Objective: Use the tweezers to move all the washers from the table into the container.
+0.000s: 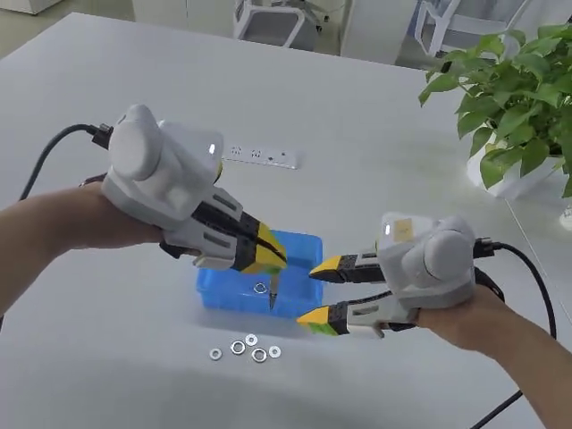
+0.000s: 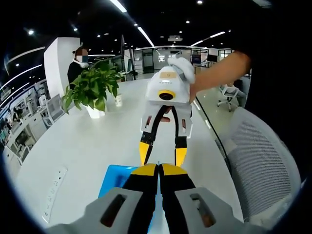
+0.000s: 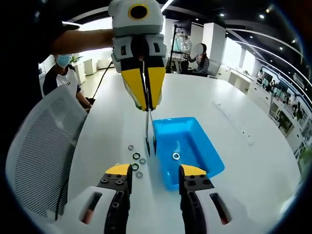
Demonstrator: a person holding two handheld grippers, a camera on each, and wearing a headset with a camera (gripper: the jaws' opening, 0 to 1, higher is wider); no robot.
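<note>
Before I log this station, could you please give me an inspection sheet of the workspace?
Surface: white table.
Job's things: five washers on the table; one washer inside the blue container; tweezers.
Clutter: power strip.
Grippers: left gripper shut on the tweezers over the container; right gripper open beside it.
Cables: black cable from each gripper.
Surroundings: potted plant, office chair, people.

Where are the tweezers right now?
Head view, centre: the tweezers hang from the shut left tongs, tips at the near edge of the blue container, beyond the loose washers.
</note>
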